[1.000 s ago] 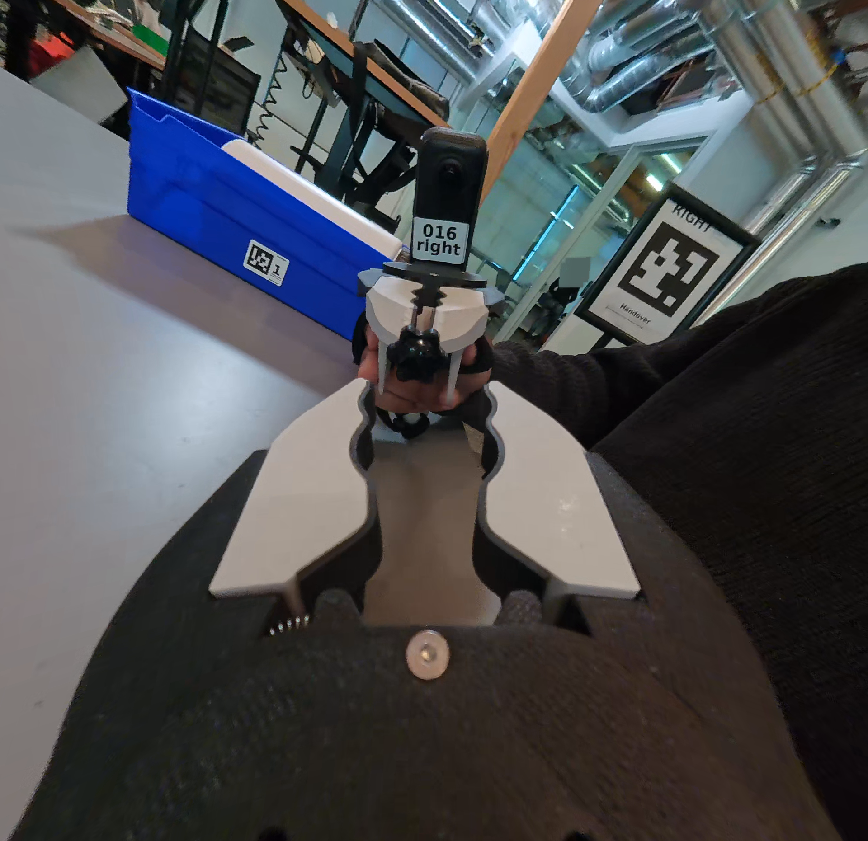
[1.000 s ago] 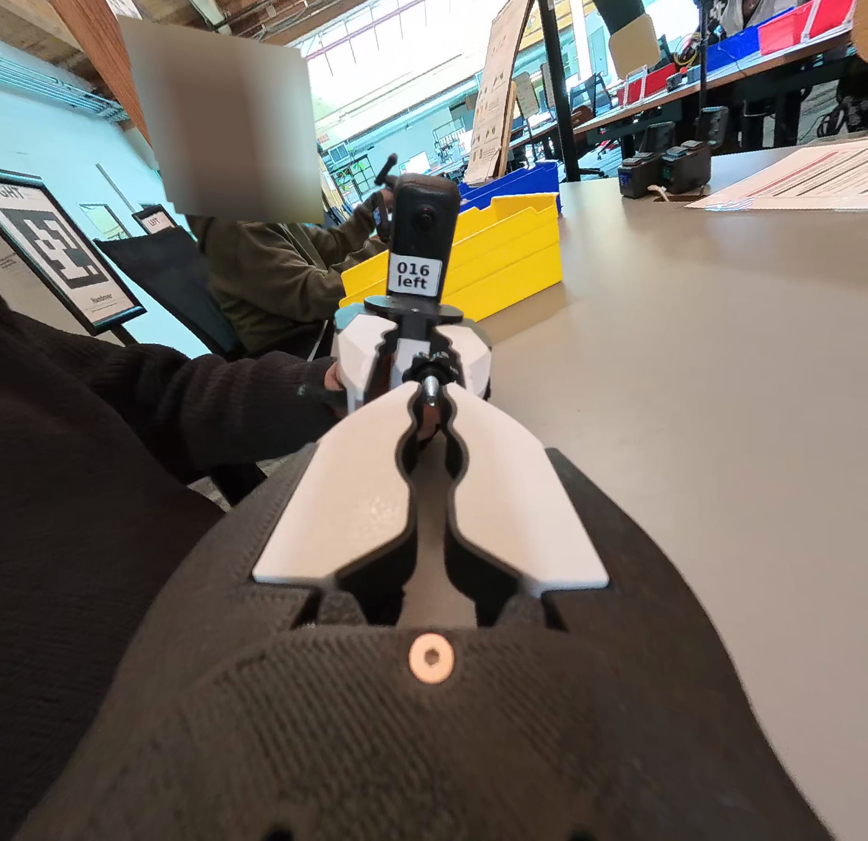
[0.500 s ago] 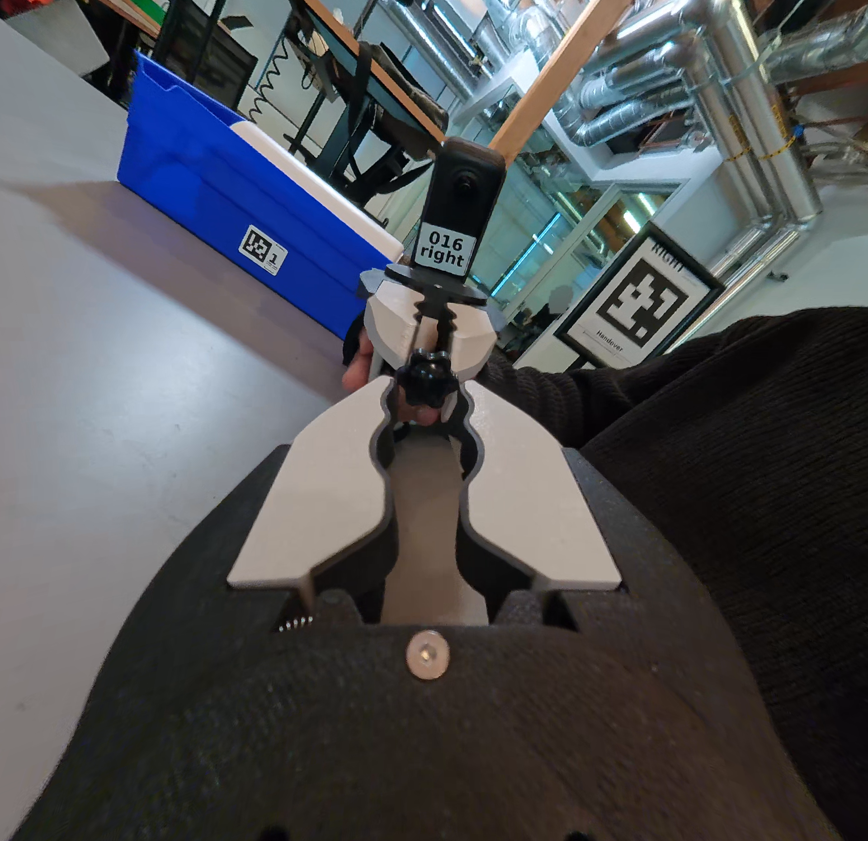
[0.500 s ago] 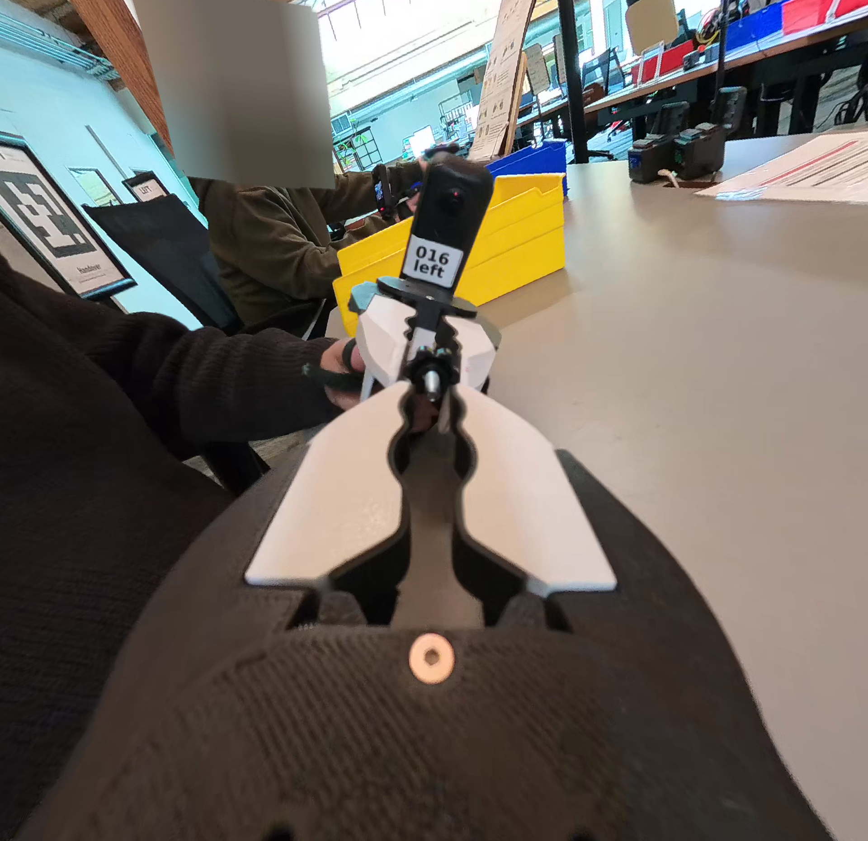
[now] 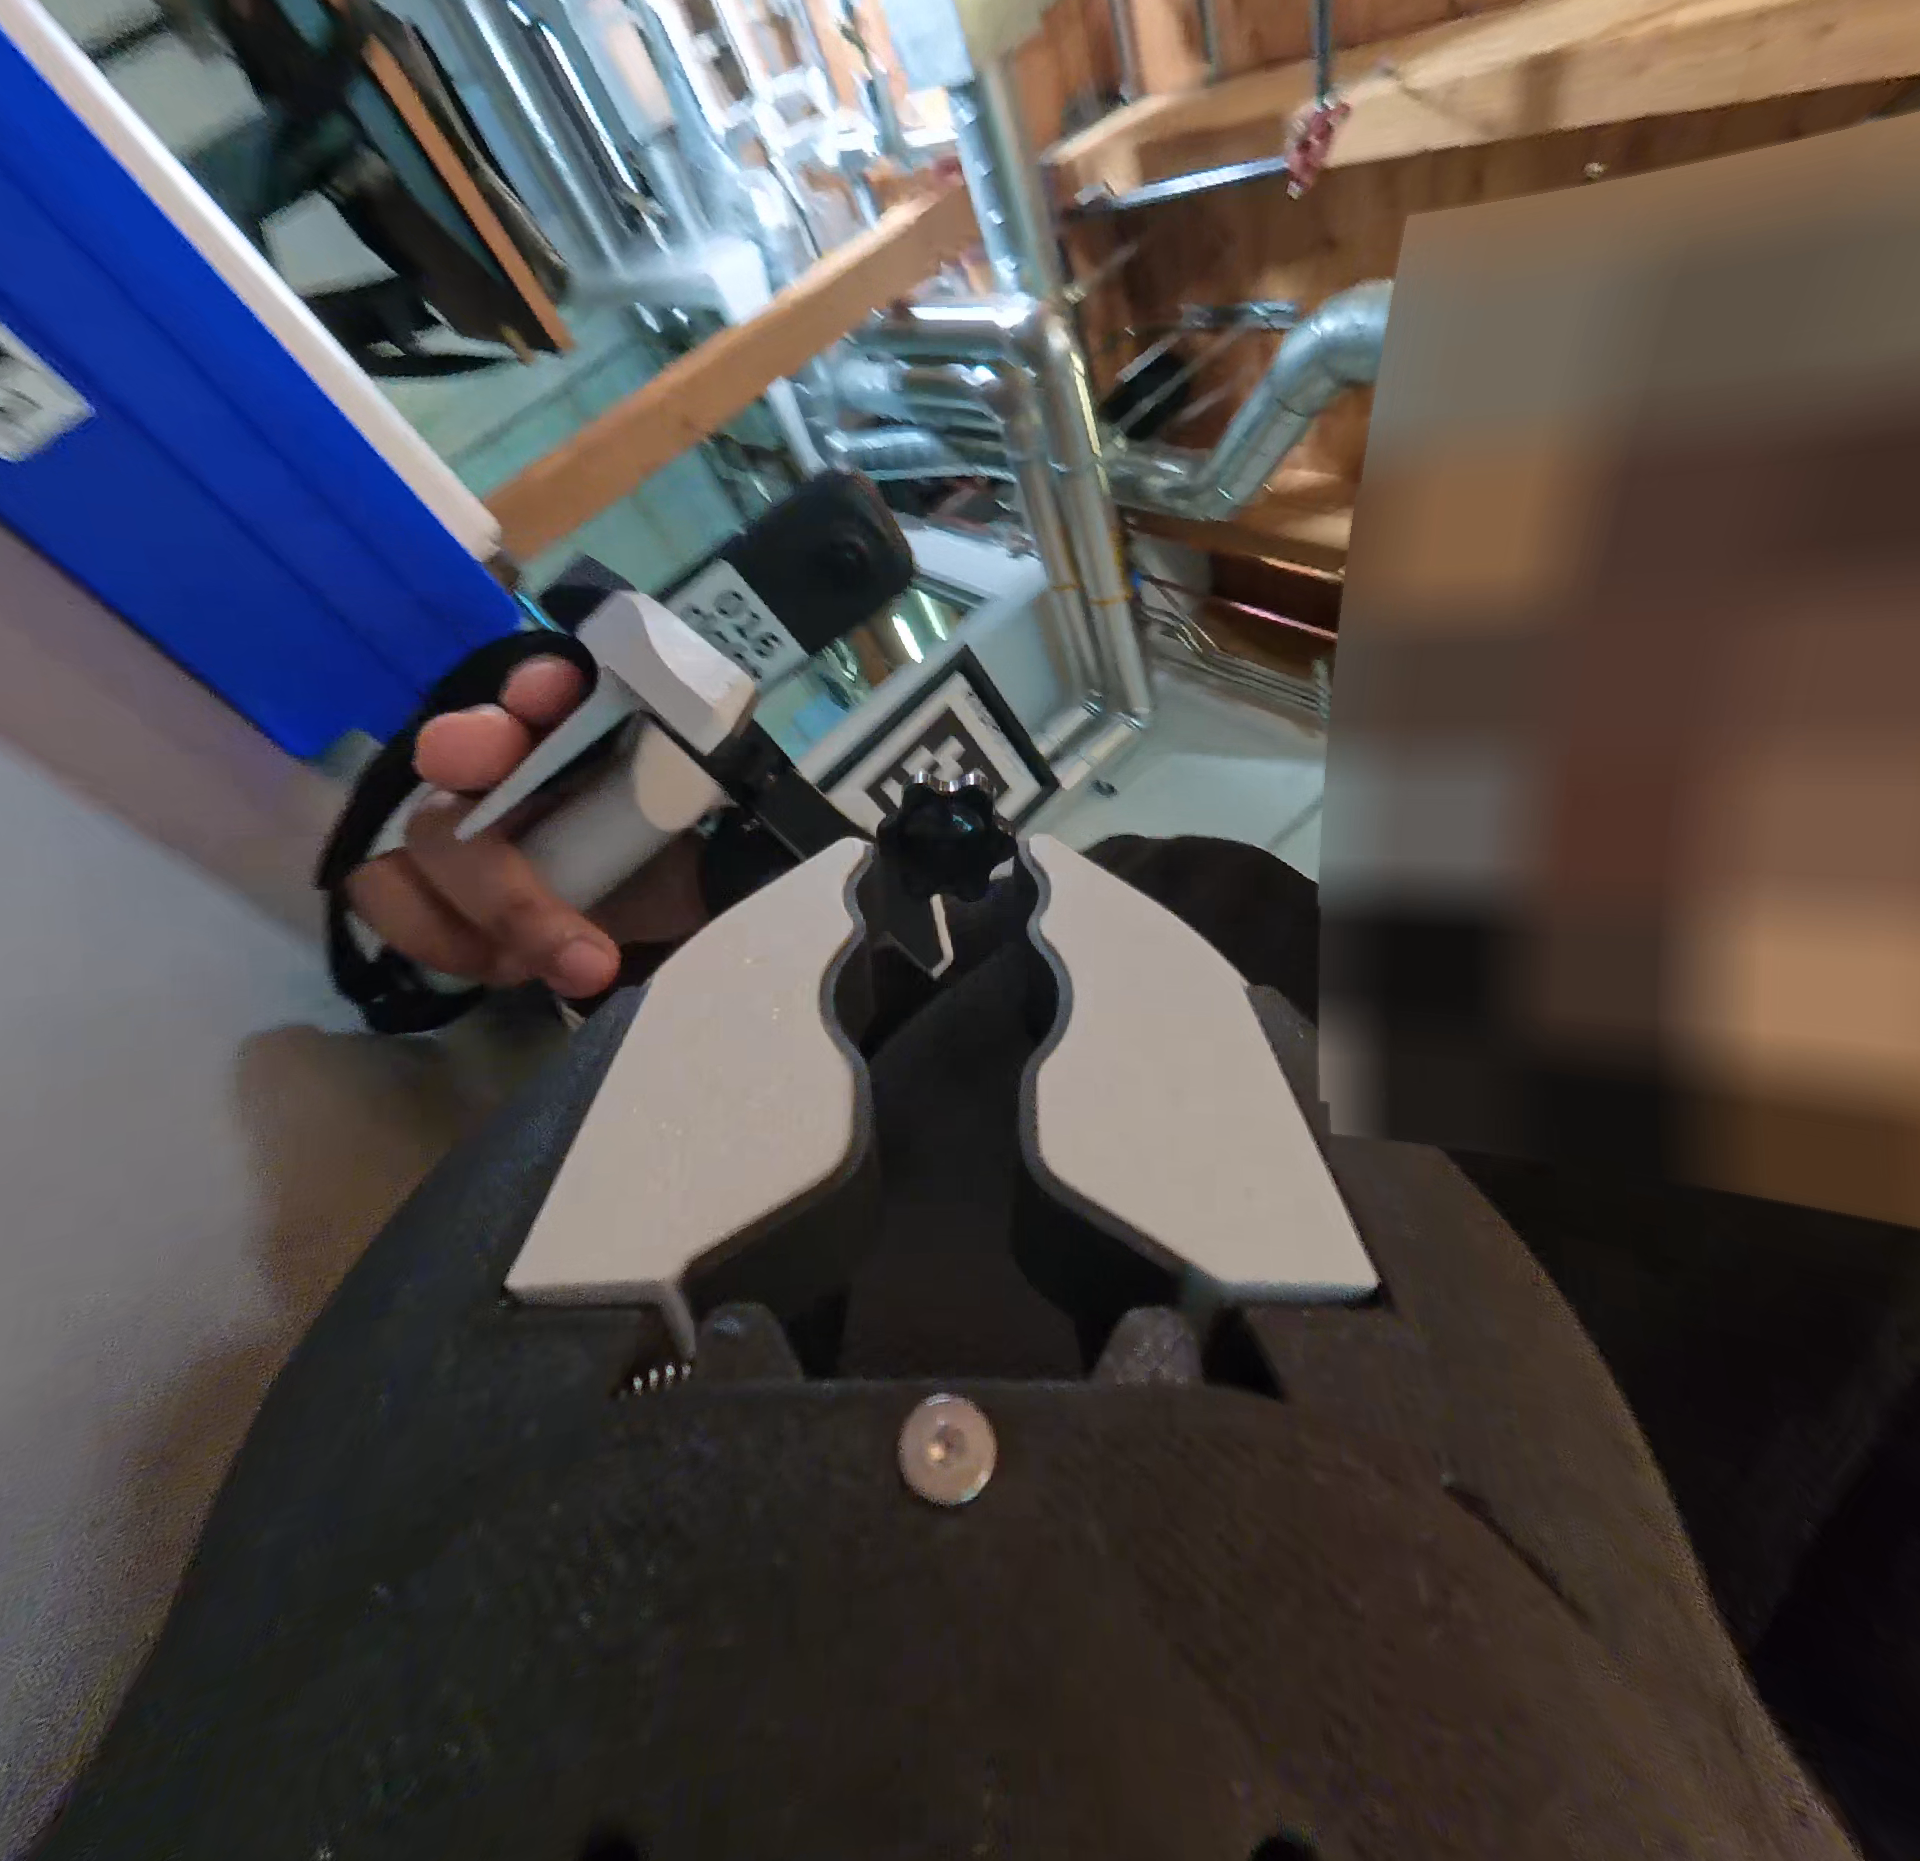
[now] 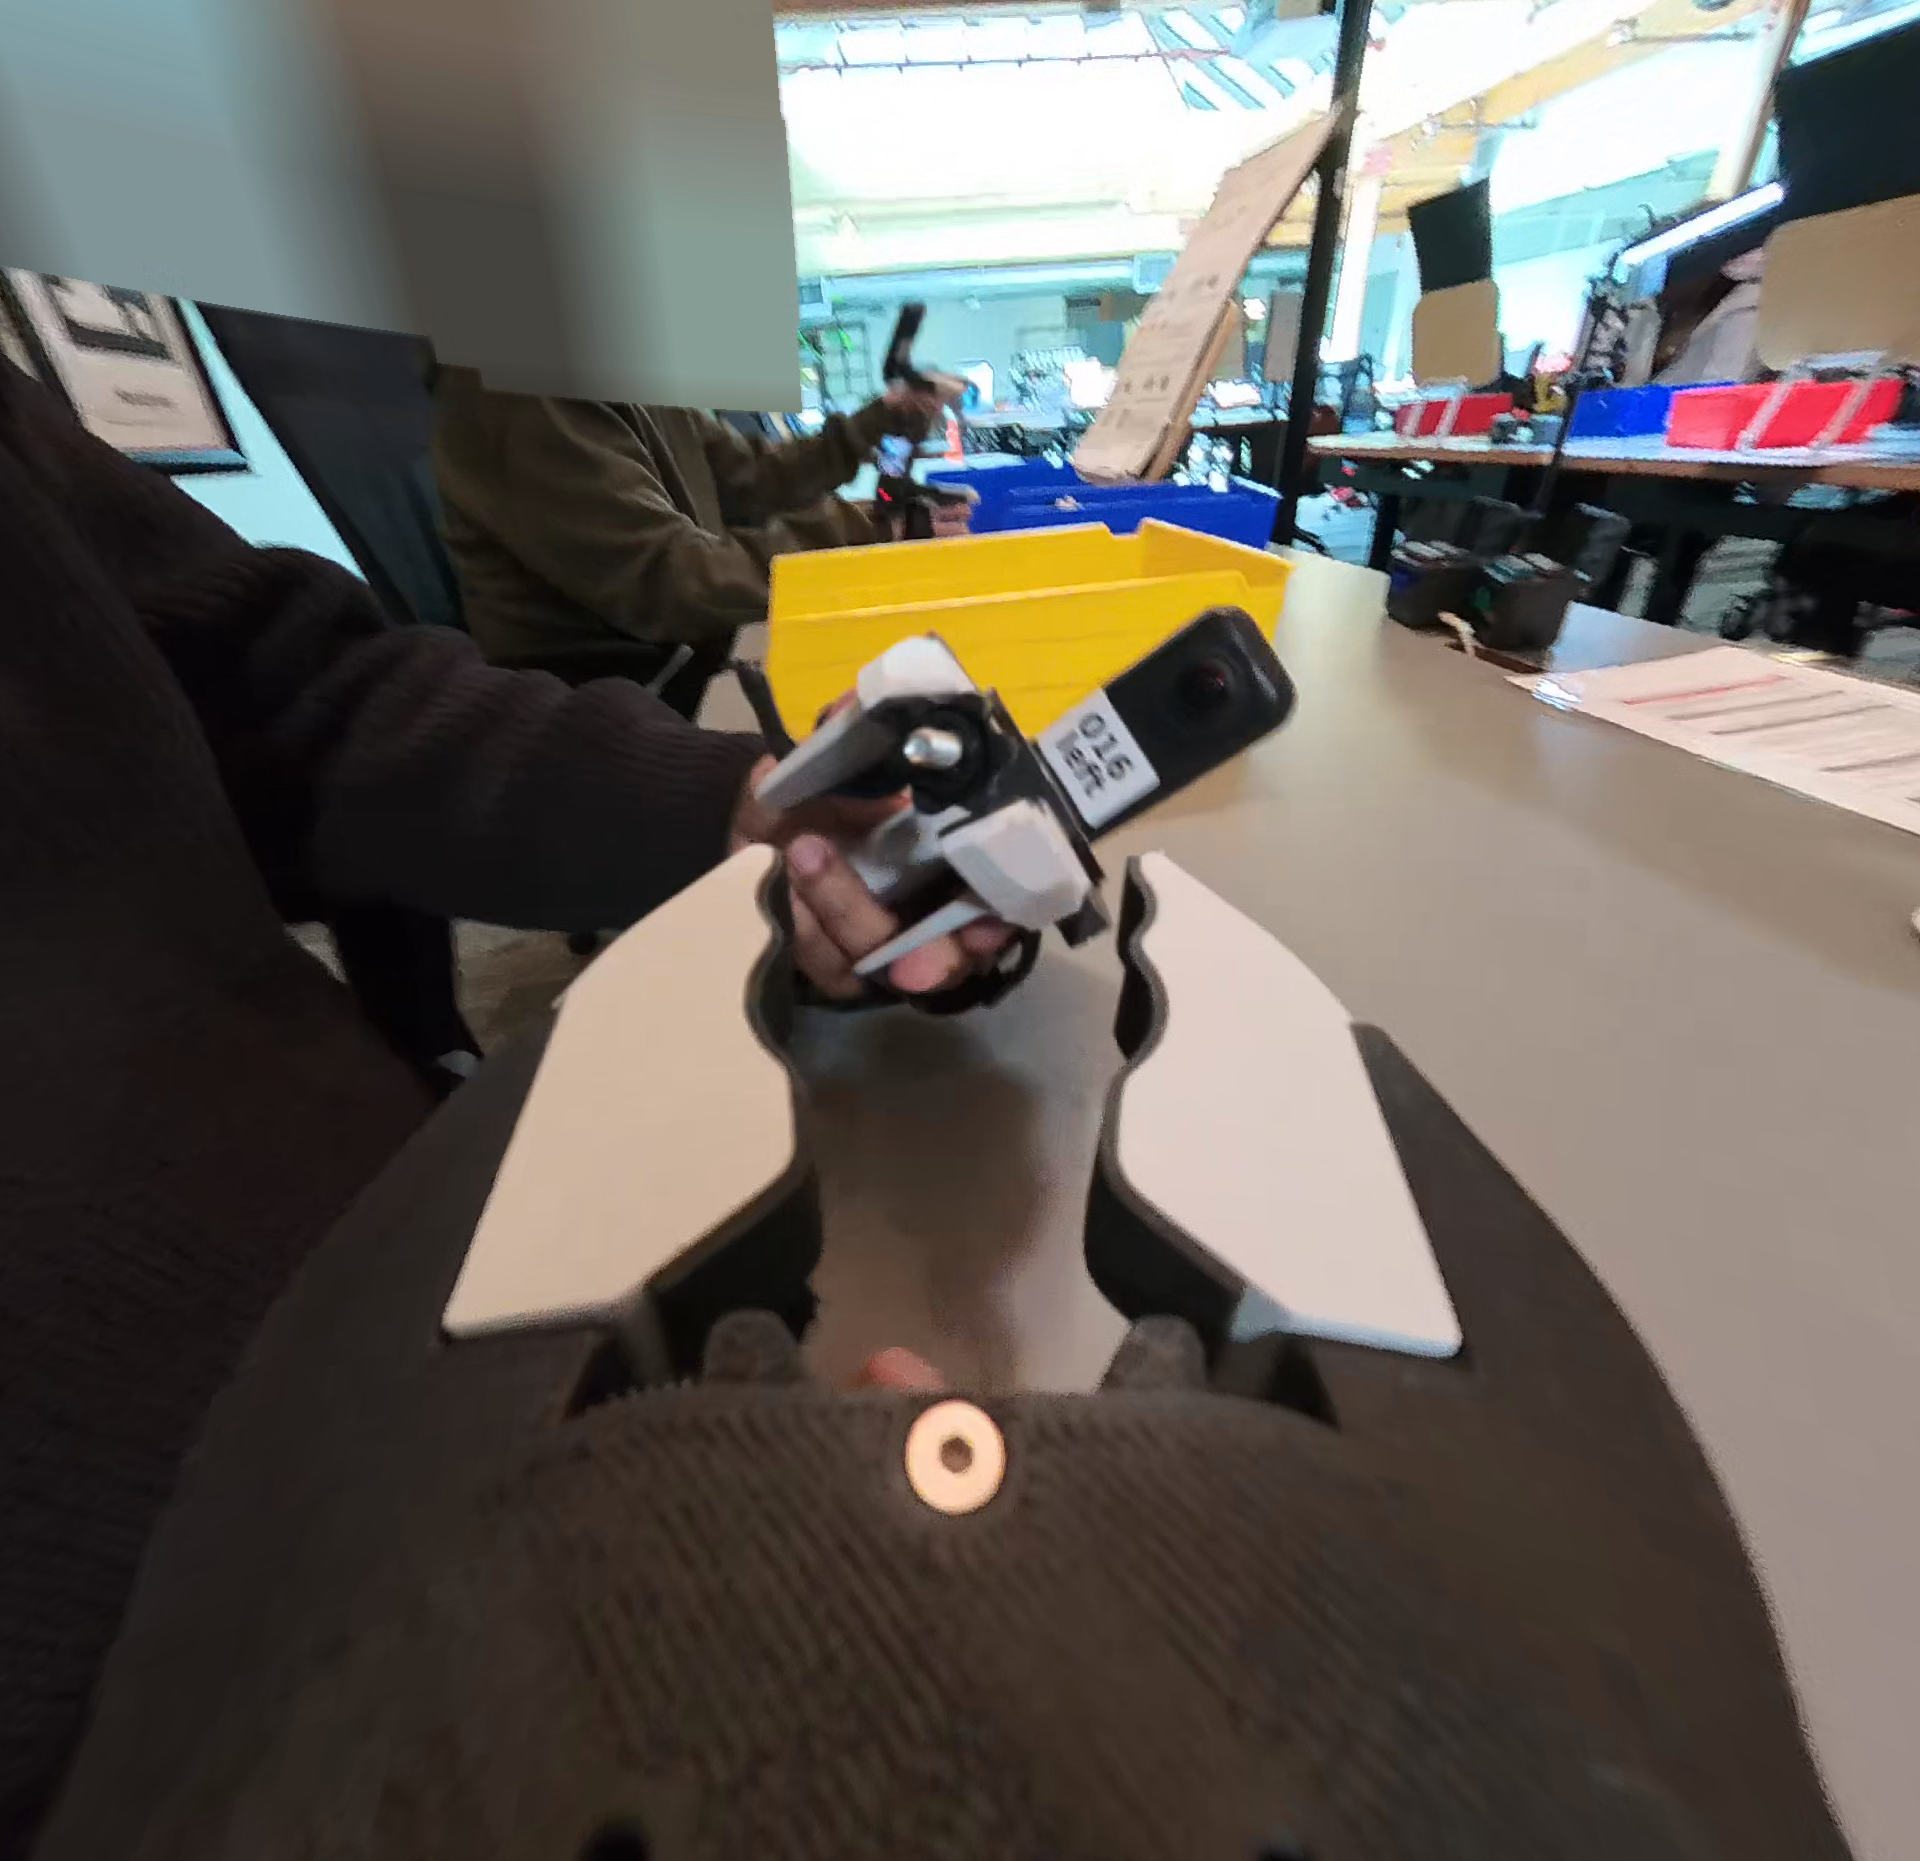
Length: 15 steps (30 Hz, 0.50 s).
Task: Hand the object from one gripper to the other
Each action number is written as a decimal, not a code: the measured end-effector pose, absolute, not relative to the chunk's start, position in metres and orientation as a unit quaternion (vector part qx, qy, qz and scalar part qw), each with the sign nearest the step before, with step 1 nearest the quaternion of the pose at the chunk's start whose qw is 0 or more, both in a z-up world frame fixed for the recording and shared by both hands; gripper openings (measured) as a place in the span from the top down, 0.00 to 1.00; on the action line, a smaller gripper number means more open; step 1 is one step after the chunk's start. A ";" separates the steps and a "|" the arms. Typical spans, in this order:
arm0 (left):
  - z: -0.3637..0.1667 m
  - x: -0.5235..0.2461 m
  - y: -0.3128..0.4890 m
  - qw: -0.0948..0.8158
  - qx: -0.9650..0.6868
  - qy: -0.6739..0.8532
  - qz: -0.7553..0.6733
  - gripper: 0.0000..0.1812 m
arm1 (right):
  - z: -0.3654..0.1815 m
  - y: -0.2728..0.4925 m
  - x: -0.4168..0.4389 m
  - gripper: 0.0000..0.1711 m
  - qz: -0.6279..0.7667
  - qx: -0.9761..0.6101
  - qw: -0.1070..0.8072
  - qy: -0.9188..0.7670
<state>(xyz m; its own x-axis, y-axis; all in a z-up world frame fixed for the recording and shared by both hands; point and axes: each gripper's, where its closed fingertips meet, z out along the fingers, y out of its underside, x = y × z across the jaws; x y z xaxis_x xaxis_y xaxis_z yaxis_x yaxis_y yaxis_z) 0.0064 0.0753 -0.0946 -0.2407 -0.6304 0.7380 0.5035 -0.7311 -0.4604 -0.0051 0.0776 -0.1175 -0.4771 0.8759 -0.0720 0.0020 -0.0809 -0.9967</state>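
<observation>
Now left hand-held gripper (image 5: 943,876) clamped on black knob screw (image 5: 943,847), right hand-held gripper (image 6: 951,912) wide apart, empty

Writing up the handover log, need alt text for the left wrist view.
The left gripper is shut on a black knob. The right gripper, tilted sideways in a hand, sits apart at left before a blue bin.
</observation>
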 end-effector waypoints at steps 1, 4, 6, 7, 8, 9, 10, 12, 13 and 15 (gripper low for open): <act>-0.092 0.012 0.070 0.350 -0.494 0.080 -0.792 0.86 | -0.113 0.074 -0.002 0.65 0.652 -0.367 0.333 -0.574; -0.096 0.031 0.054 0.314 -0.511 0.140 -0.788 0.86 | -0.102 0.065 0.008 0.65 0.713 -0.354 0.261 -0.546; -0.101 0.042 0.045 0.292 -0.524 0.171 -0.782 0.86 | -0.095 0.056 0.017 0.68 0.745 -0.338 0.207 -0.537; -0.101 0.046 0.040 0.279 -0.521 0.180 -0.786 0.86 | -0.093 0.050 0.022 0.69 0.757 -0.326 0.183 -0.536; -0.099 0.048 0.036 0.265 -0.514 0.184 -0.795 0.86 | -0.093 0.044 0.027 0.71 0.762 -0.318 0.159 -0.541; -0.097 0.049 0.033 0.252 -0.502 0.186 -0.806 0.86 | -0.094 0.038 0.030 0.71 0.764 -0.312 0.137 -0.548; -0.094 0.049 0.029 0.238 -0.489 0.187 -0.818 0.86 | -0.095 0.032 0.033 0.72 0.765 -0.307 0.119 -0.554; -0.090 0.049 0.023 0.213 -0.471 0.191 -0.834 0.86 | -0.100 0.024 0.034 0.72 0.762 -0.307 0.092 -0.563; -0.091 0.051 0.020 0.207 -0.473 0.200 -0.833 0.86 | -0.100 0.022 0.034 0.73 0.763 -0.305 0.087 -0.564; -0.092 0.055 0.017 0.204 -0.478 0.211 -0.828 0.86 | -0.101 0.018 0.035 0.75 0.760 -0.302 0.079 -0.570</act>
<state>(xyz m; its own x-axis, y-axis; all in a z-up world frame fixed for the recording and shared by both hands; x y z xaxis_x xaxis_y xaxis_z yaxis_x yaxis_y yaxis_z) 0.0549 0.0171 -0.0924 -0.4603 -0.5396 0.7049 0.1370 -0.8277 -0.5442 0.0348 0.0185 -0.1014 -0.8047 0.4644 -0.3698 0.2255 -0.3372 -0.9141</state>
